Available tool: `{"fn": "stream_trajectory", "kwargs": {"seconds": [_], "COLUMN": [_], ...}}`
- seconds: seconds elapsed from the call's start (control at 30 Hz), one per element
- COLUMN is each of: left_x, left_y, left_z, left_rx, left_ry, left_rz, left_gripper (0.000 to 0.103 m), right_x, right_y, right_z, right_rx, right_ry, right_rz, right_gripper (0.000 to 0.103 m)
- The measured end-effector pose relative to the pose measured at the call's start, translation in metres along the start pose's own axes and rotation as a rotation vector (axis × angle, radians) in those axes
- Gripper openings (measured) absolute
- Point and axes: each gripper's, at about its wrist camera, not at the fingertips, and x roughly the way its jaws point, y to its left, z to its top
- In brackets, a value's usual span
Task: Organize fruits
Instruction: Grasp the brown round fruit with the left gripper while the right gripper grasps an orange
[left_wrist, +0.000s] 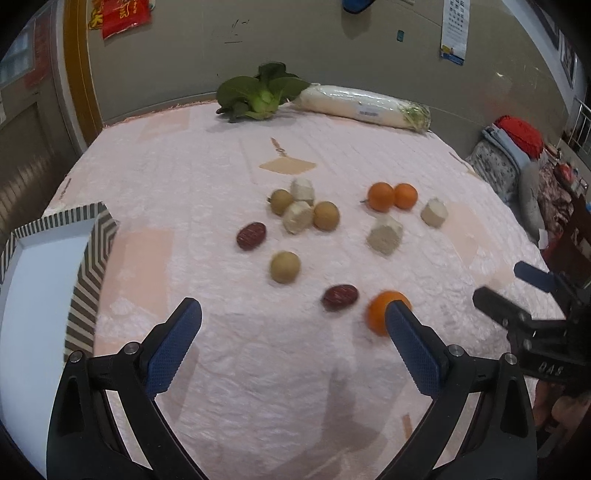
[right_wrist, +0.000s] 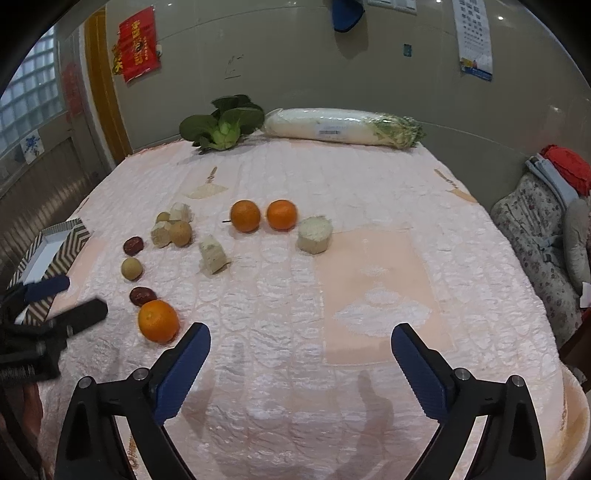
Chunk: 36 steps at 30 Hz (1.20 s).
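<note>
Fruits lie scattered on a pink quilted tablecloth (right_wrist: 369, 184). Two oranges (right_wrist: 245, 215) sit side by side mid-table; a third orange (left_wrist: 380, 312) (right_wrist: 158, 320) lies nearest, just behind the right finger of my left gripper (left_wrist: 293, 314). That gripper is open and holds nothing. Two dark red dates (left_wrist: 340, 297) (right_wrist: 142, 295), three tan round fruits (left_wrist: 284, 266) and several pale cut chunks (right_wrist: 314, 234) lie around. My right gripper (right_wrist: 301, 338) hangs open above bare cloth, with the near orange left of its left finger.
A striped-edged white box (left_wrist: 88, 236) stands at the table's left edge. Bok choy (left_wrist: 258, 94) and a wrapped white radish (left_wrist: 364, 105) lie along the far edge by the wall. A chair with cushions (right_wrist: 535, 221) stands to the right.
</note>
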Motion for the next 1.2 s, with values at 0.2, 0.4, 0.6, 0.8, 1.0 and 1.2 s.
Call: {"fn": "stream_trajectory", "kwargs": {"seconds": [0.2,0.4,0.6,0.8,1.0,1.2], "left_x": [0.006,0.027,0.059,0.063,0.06,0.042], "left_y": [0.028,0.024,0.011,0.014,0.015,0.02], "left_z": [0.016,0.025,0.026,0.028,0.026,0.021], "left_rx": [-0.059,-0.056,-0.033,-0.042,-0.022,-0.033], "left_ry": [0.046,0.093,0.17,0.153,0.144,0.117], "left_rz": [-0.01,0.012,0.011,0.013,0.037,0.043], "left_gripper": [0.098,0.094,0.057,0.029,0.023,0.023], "right_x": [0.004,0.011,0.015,0.015,0.019,0.036], "right_y": [0.012,0.02,0.026,0.037,0.056,0.081], "right_z": [0.002,0.006,0.003,-0.002,-0.003,-0.004], "right_rx": [-0.025,-0.036,-0.062,-0.105,-0.162,-0.243], "right_ry": [-0.004,0.001,0.011,0.009,0.012,0.067], "right_rz": [0.036,0.066,0.117,0.183,0.257,0.293], "right_gripper": [0.098,0.096,0.083,0.077,0.068,0.05]}}
